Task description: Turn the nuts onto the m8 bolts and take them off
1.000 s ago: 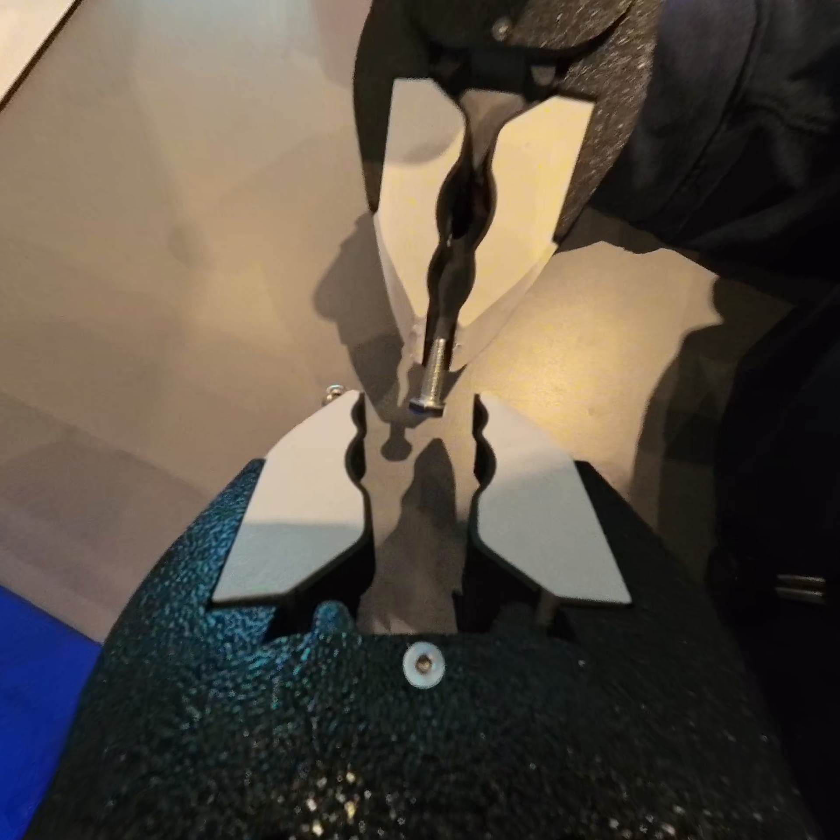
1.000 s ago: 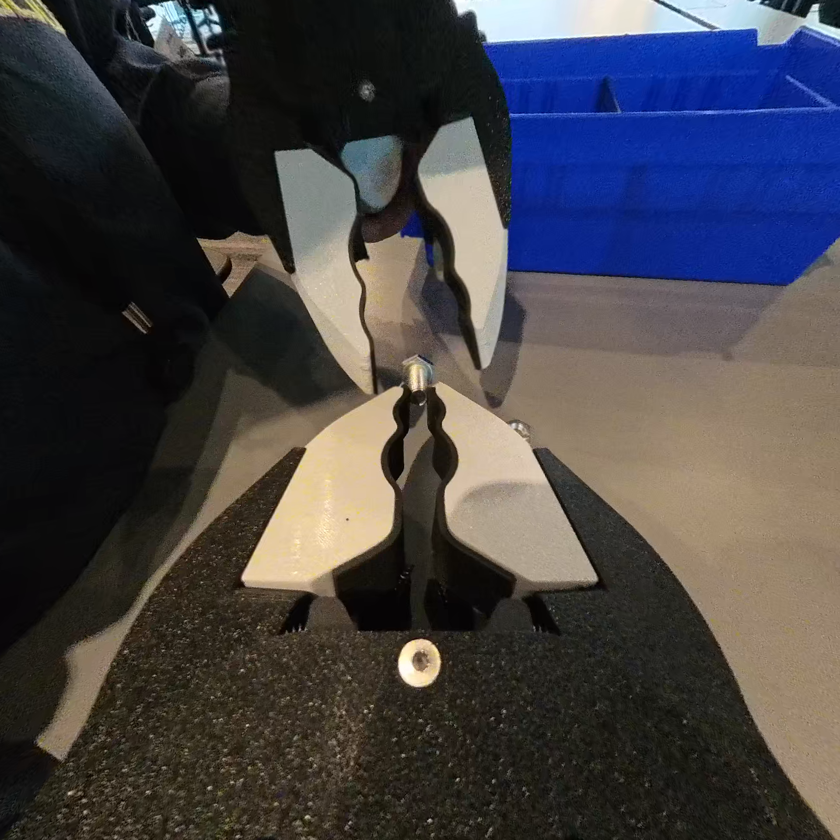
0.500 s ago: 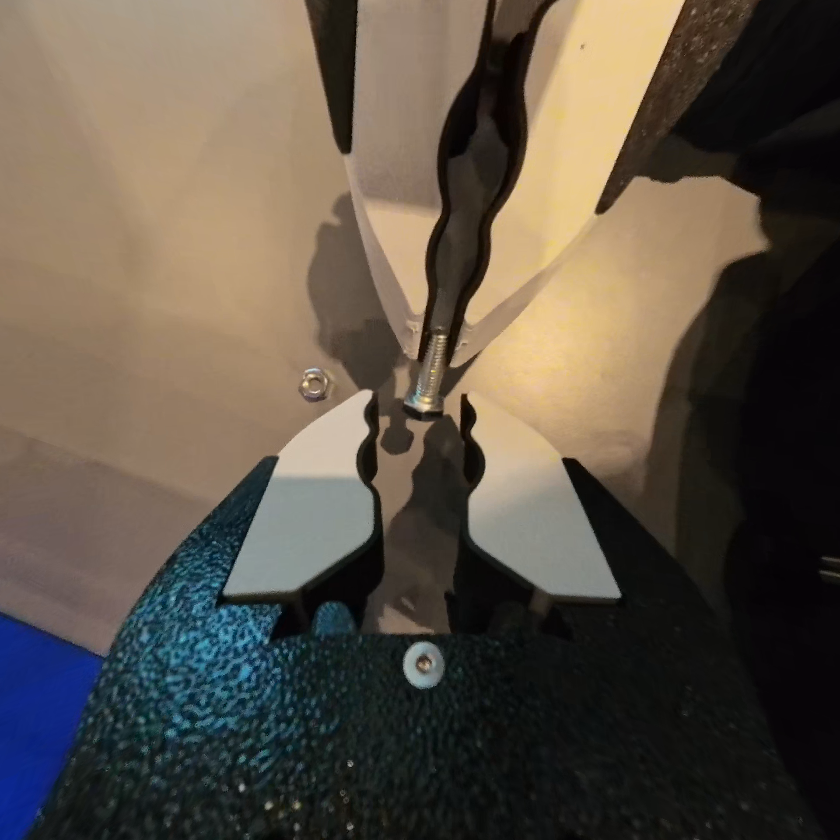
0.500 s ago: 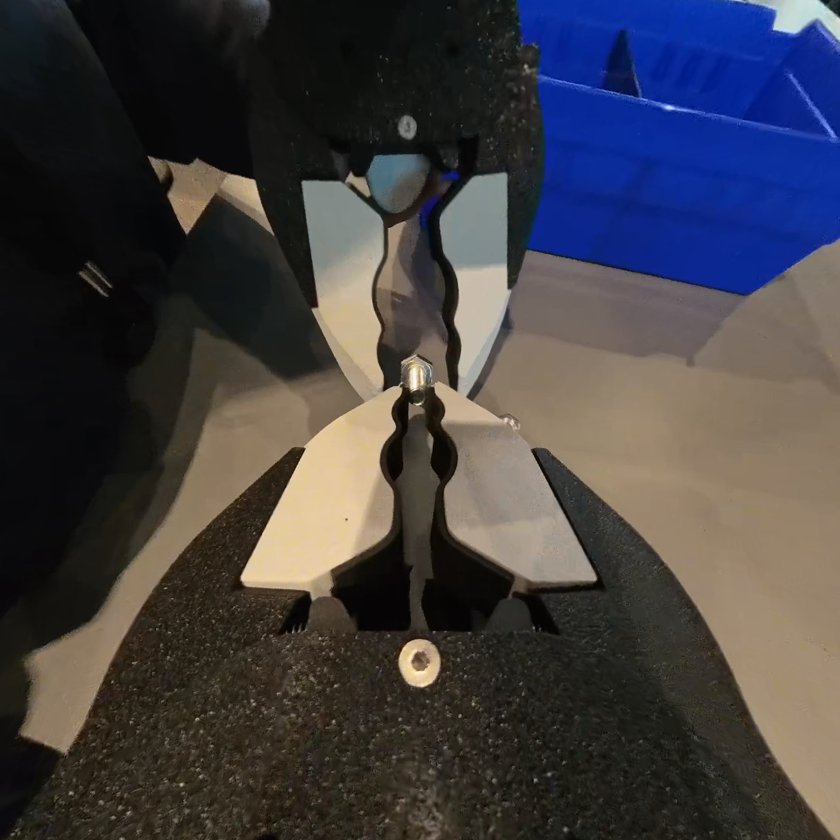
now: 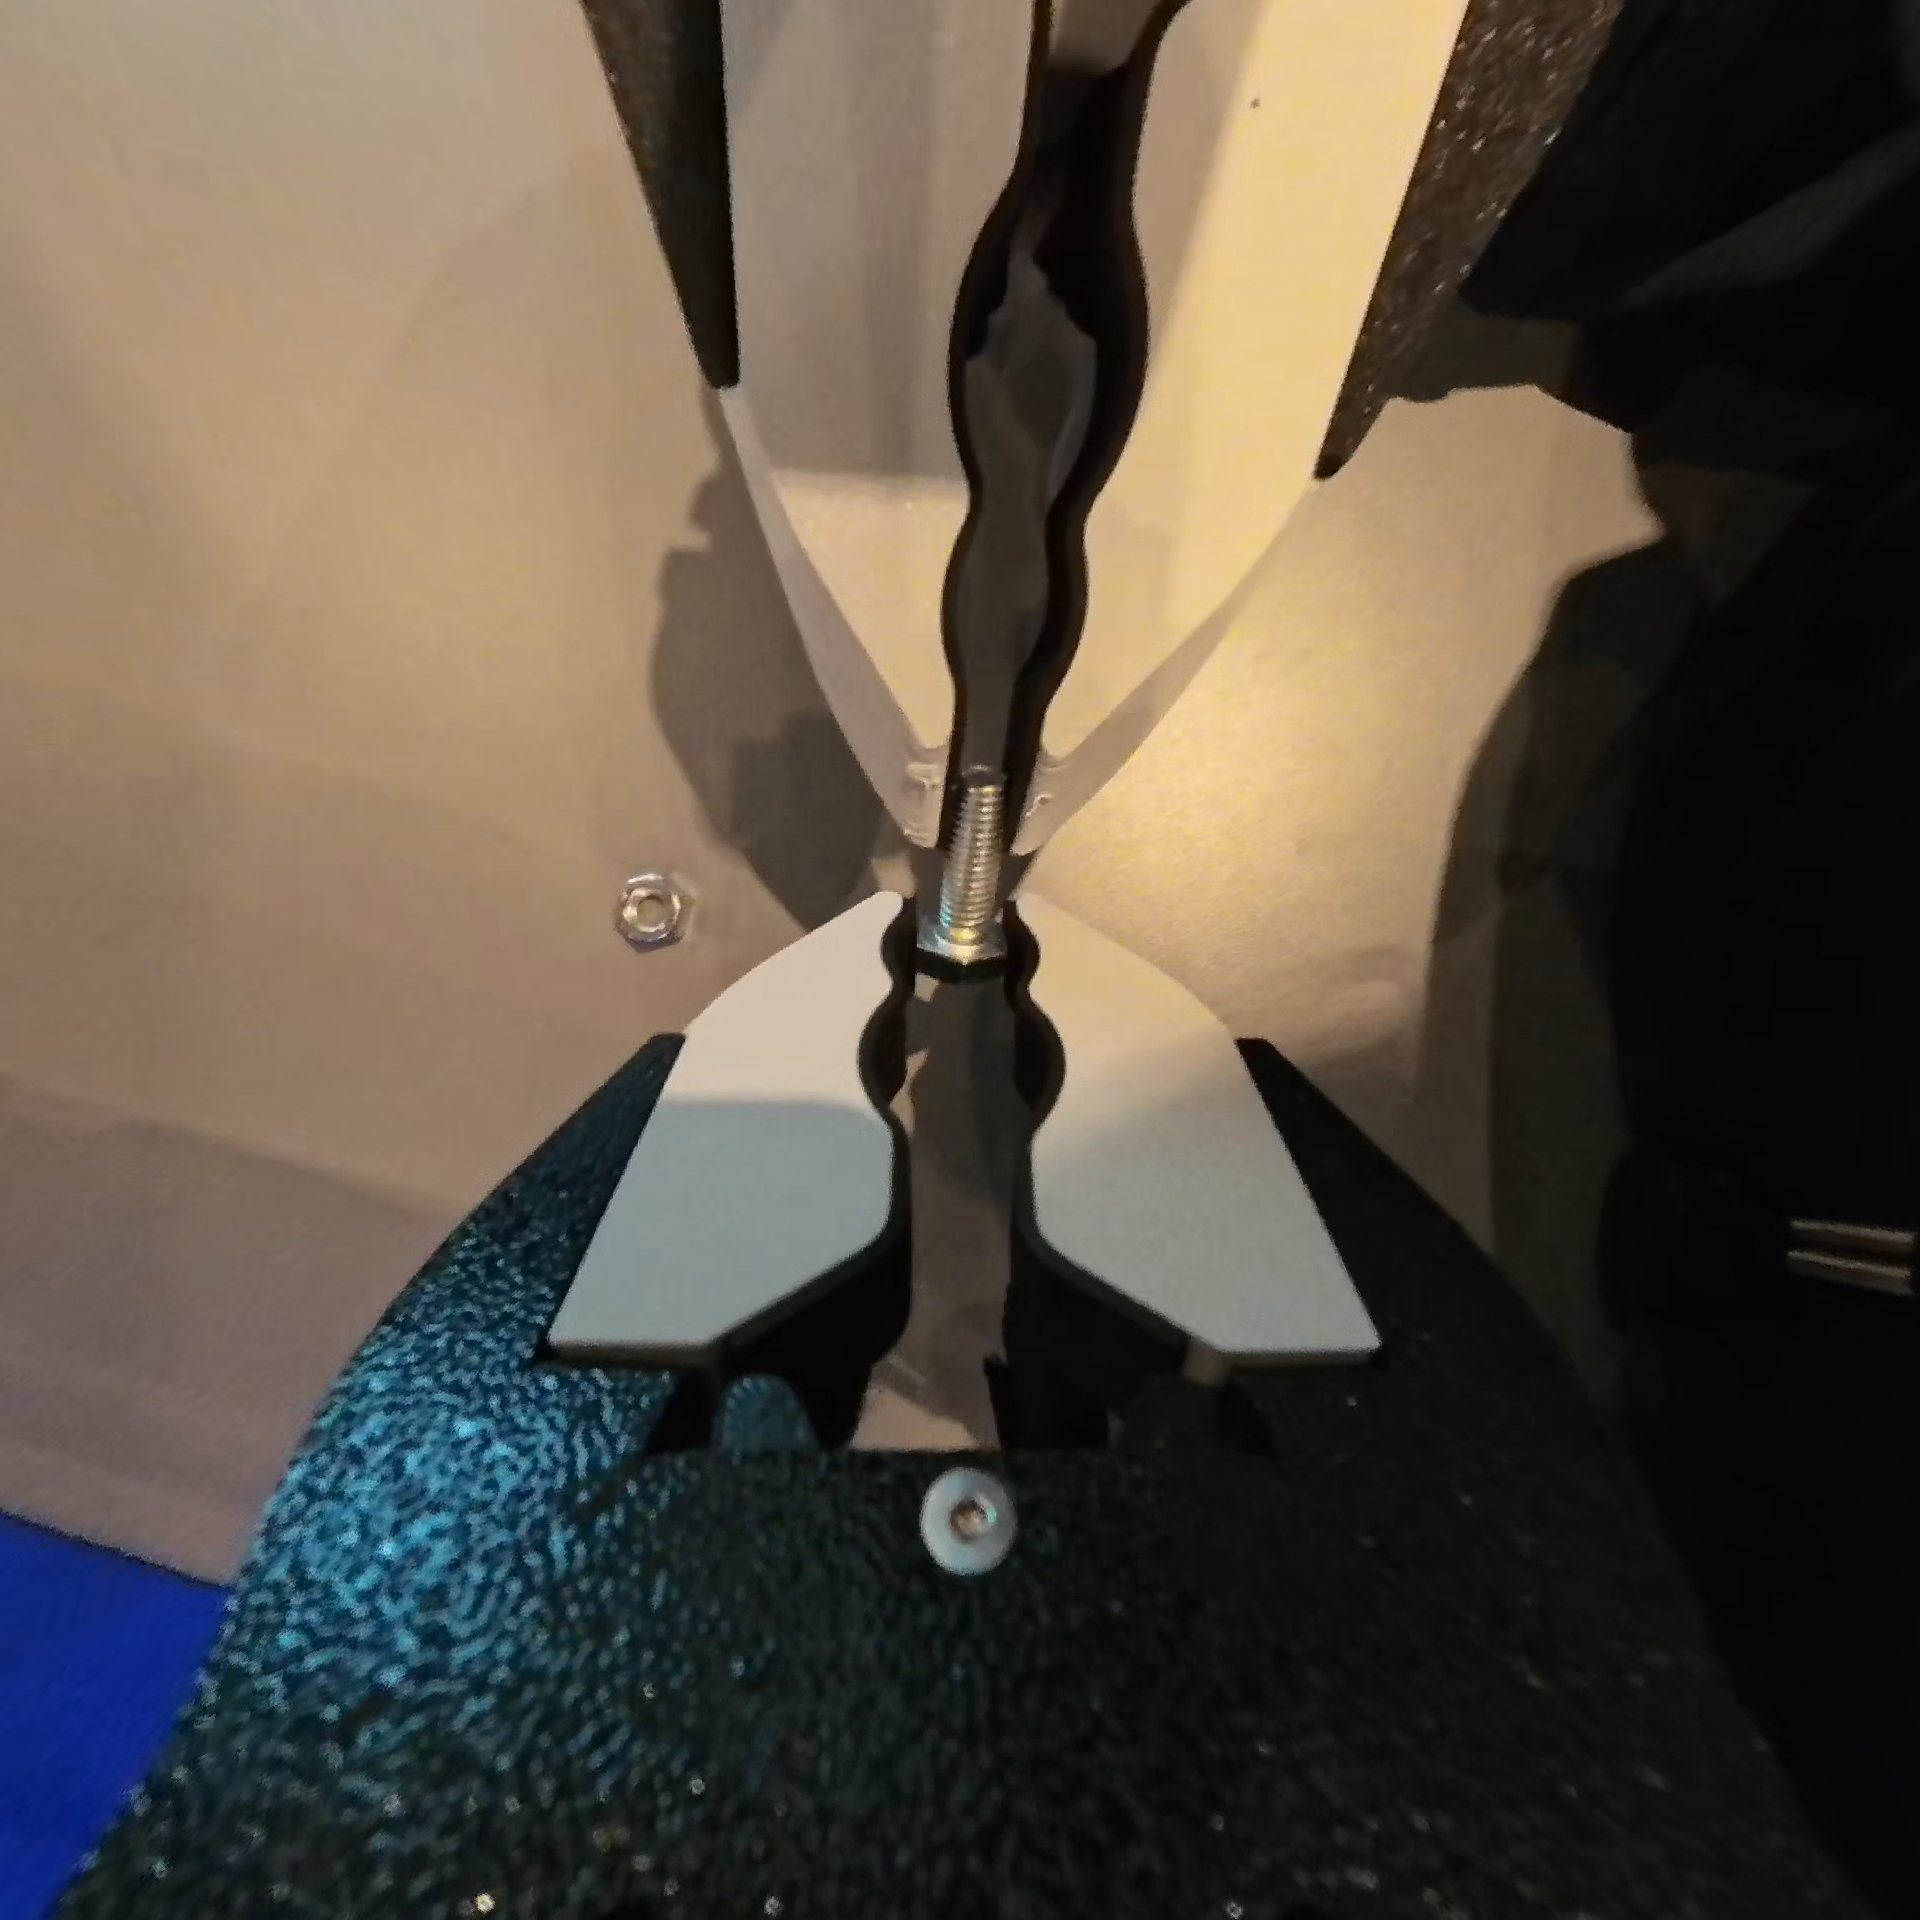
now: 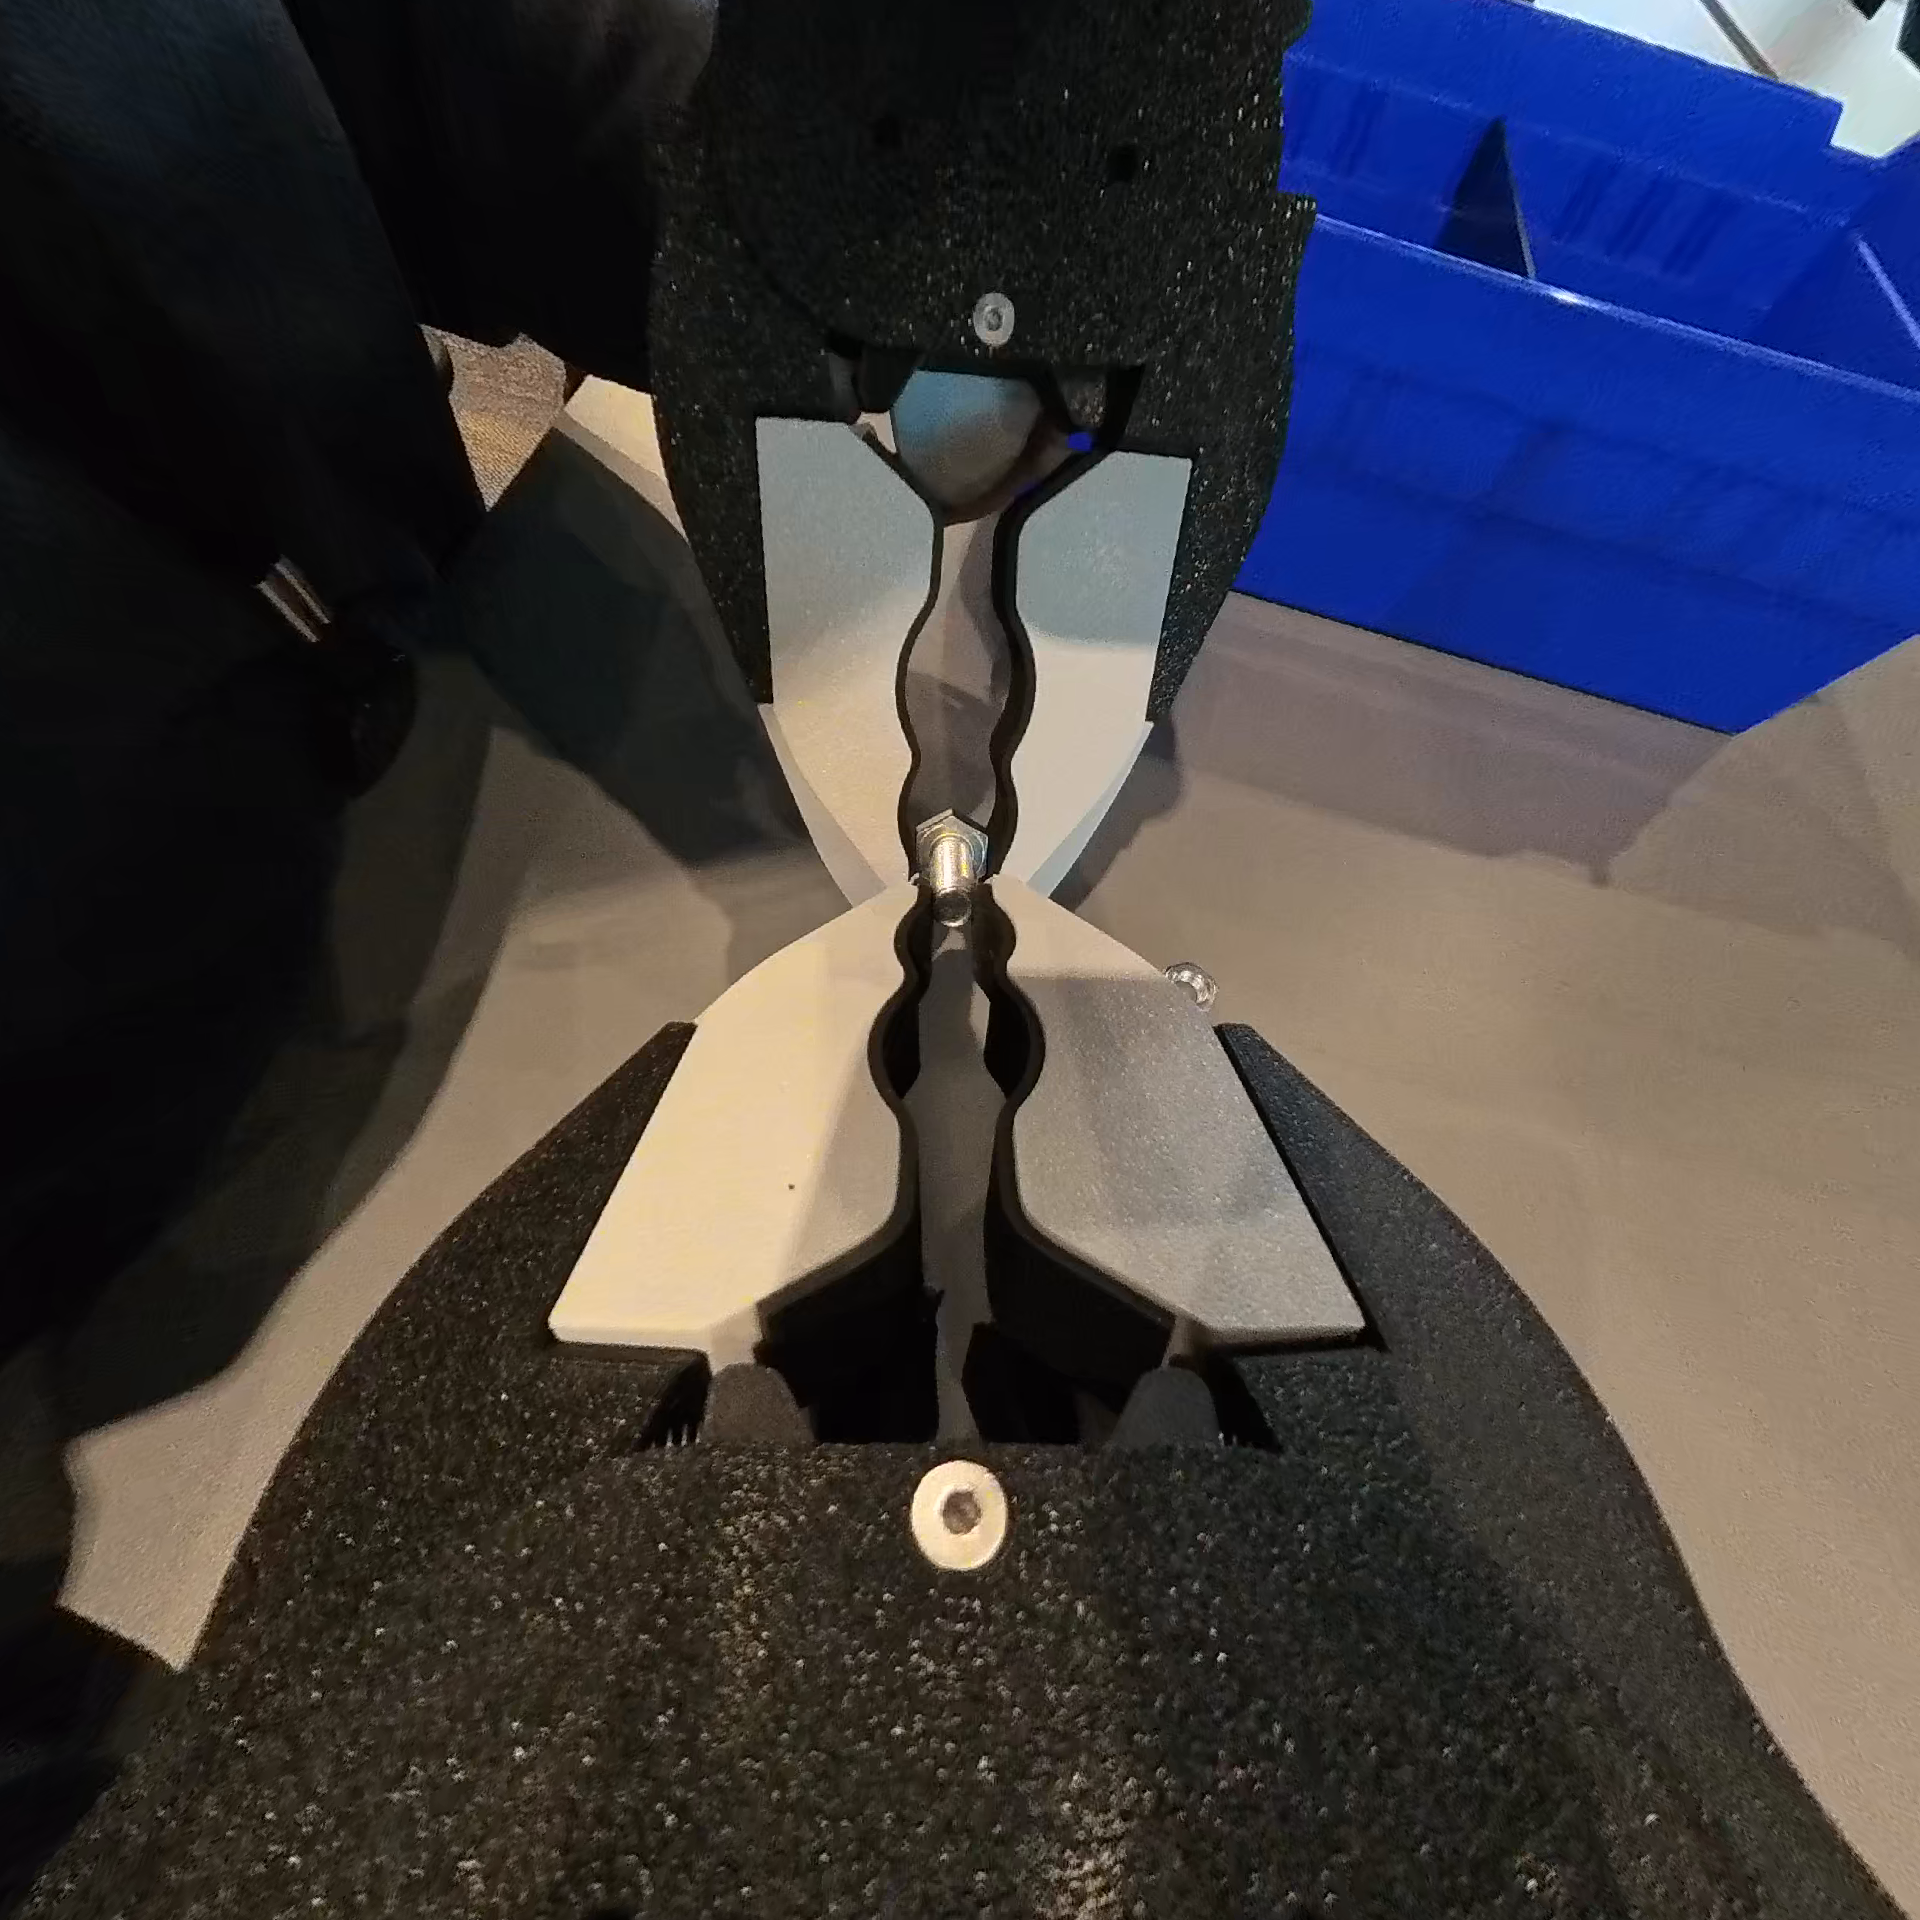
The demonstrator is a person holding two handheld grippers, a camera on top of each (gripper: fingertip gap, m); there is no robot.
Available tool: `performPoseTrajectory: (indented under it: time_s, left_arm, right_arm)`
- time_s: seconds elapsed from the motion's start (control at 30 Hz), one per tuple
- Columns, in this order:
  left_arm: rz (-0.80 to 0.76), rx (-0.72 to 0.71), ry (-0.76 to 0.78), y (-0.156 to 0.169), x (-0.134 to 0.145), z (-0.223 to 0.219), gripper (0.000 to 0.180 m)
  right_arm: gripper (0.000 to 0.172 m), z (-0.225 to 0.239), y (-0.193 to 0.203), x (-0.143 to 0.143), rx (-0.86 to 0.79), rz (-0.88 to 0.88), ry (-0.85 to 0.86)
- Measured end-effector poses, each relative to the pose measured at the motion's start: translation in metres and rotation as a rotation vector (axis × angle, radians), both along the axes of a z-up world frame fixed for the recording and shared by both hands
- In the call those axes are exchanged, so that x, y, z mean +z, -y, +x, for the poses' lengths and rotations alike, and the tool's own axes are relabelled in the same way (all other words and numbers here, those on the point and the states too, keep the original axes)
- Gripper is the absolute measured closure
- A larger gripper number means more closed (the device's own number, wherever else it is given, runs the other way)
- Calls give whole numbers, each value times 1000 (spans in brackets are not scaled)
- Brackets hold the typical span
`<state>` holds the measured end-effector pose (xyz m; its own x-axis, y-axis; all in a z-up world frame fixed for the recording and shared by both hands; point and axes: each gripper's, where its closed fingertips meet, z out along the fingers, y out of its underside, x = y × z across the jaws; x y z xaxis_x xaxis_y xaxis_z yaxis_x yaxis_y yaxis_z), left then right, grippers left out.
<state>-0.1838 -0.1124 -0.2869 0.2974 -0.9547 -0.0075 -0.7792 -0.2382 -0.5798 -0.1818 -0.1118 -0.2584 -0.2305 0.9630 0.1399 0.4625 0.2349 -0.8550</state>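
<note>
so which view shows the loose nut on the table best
The left wrist view: the nut lies flat in full sight, hex outline and hole clear, left of the bolt. In the right wrist view the nut only peeks out past the right gripper finger's edge, partly hidden.

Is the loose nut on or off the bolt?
Off: the nut lies flat on the table, beside the bolt both grippers hold.

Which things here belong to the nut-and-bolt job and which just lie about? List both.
Job: bolt, held at both ends by the left gripper and right gripper; loose nut on the table.
Lying about: blue bin; person's dark sleeve.
</note>
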Motion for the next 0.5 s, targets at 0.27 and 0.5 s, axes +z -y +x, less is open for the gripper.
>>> performPoseTrajectory:
  time_s: [0.27,0.5]
  left_arm:
    - [13,3,52,0,8,4,156]
    - [3,-10,135,4,19,8,159]
  right_arm:
    - [164,3,-2,2,0,-19,-8]
    - [164,4,0,4,11,-25,-19]
